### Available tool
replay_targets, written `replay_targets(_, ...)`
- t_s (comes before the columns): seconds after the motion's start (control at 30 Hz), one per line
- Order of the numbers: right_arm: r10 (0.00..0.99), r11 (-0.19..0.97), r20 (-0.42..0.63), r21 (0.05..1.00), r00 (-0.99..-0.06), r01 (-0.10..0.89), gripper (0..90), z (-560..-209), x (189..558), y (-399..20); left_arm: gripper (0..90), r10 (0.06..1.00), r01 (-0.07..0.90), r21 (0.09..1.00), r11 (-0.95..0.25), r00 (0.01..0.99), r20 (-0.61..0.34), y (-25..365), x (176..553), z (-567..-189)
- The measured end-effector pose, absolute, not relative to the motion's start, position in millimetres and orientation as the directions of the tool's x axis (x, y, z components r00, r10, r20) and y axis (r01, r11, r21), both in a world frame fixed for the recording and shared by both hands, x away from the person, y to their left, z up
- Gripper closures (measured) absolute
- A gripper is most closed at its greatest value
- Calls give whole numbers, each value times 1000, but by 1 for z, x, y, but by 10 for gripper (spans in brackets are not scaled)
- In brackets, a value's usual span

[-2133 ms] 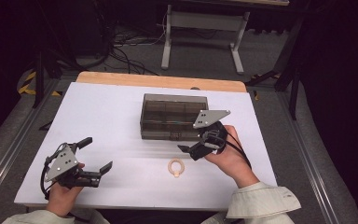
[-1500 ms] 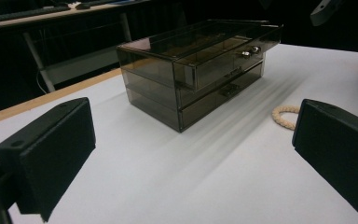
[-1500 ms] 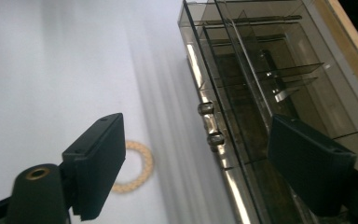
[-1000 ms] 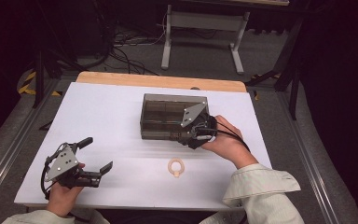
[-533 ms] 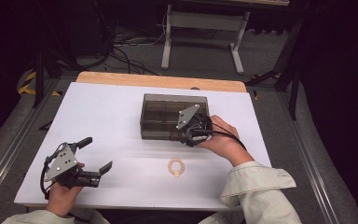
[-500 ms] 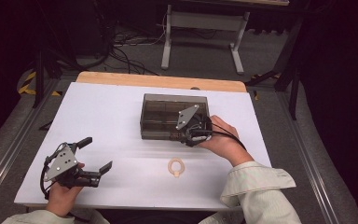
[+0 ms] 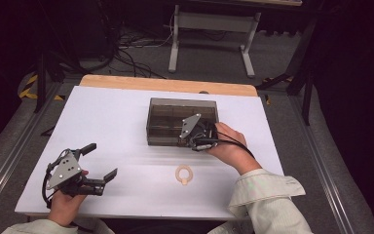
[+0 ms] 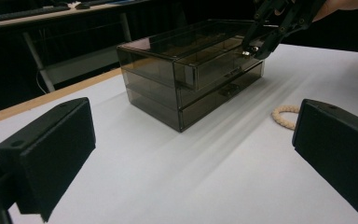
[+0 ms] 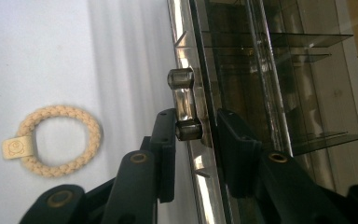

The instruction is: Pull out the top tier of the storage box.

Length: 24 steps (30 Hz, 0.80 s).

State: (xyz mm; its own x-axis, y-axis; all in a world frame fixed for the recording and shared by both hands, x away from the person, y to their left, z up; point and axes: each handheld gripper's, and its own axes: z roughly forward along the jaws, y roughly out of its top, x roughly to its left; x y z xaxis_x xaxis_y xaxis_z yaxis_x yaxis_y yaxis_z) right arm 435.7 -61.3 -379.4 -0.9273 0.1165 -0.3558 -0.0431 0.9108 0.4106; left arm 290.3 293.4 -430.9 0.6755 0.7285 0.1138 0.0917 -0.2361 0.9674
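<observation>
A smoky see-through drawer box [image 7: 175, 122] stands mid-table. In the left gripper view its top drawer front [image 8: 186, 74] juts out a little. My right gripper [image 7: 184, 140] is at that drawer's front, its jaws having just been closing. In the right gripper view the right gripper [image 9: 193, 135] clamps the small clear handle [image 9: 186, 105] and the front panel between its pads. A cream braided ring [image 7: 183, 174] lies on the white table in front of the box. At the near left, my left gripper [image 7: 100, 162] rests open and holds nothing.
The white table top [image 7: 102, 122] ends in a wooden strip [image 7: 165, 85] at the far side. Beyond it, on the floor, are cables and a metal stand [image 7: 209, 29]. The braided ring [image 8: 284, 116] lies between the left gripper's jaws and the box [image 8: 168, 88].
The right hand shifted left along the box front to the top drawer's handle and its jaws drew in around it. The left hand stayed put.
</observation>
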Motion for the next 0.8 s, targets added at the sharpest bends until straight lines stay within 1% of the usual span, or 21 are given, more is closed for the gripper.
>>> replay_targets(0.07, 108, 911, -362, 409, -926, -54, 696, -379, 436, -61, 3, 729, 91, 967, -237, 675, 114, 293, 290, -431)
replay_targets(0.33, 120, 909, -358, 415, -926, -43, 697, -378, 433, -61, 3, 726, 88, 965, -246, 676, 123, 294, 291, -431)
replay_targets(0.5, 120, 909, -334, 415, -935, -31, 699, -375, 424, -63, 3, 726, 88, 966, -245, 676, 123, 294, 291, -431)
replay_targets(0.8, 98, 908, -330, 416, -939, -52, 701, -372, 411, -64, 3, 725, 85, 964, -251, 677, 129, 293, 290, -431)
